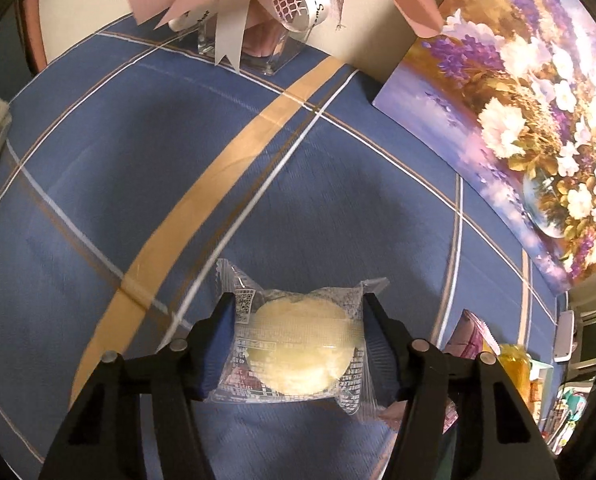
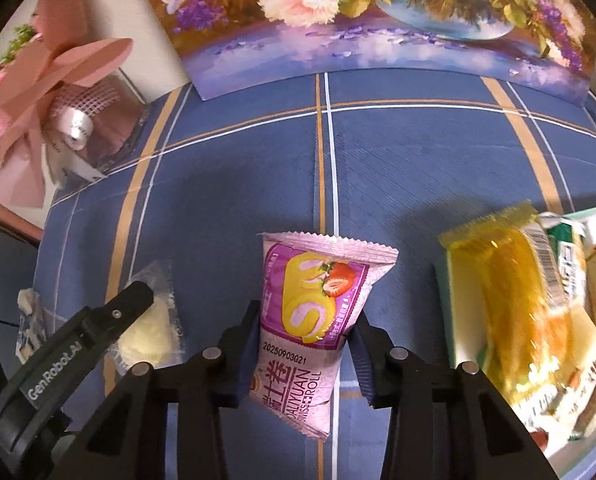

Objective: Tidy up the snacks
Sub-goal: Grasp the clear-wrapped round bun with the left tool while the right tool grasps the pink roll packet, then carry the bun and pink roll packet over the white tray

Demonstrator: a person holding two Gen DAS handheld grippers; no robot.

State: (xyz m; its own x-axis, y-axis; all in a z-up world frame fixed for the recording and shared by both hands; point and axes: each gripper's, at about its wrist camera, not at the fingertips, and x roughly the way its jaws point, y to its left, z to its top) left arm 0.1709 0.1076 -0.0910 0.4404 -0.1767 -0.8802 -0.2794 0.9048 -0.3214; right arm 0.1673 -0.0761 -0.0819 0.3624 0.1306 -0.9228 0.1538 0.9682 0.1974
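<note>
Both tongs carrying snacks

Left tongs [image 1: 298, 332] grip a clear-wrapped pale cake [image 1: 301, 350]; right tongs [image 2: 303, 344] clamp a pink Swiss roll packet [image 2: 311, 316].

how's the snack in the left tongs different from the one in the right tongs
The pastry in the left tongs sits in a clear wrapper, so the pale round cake shows; the swiss roll in the right tongs has an opaque pink wrapper with a strawberry picture. The pastry looks flat and round, the swiss roll long. Both are sealed single packs, gripped at their sides.
</note>
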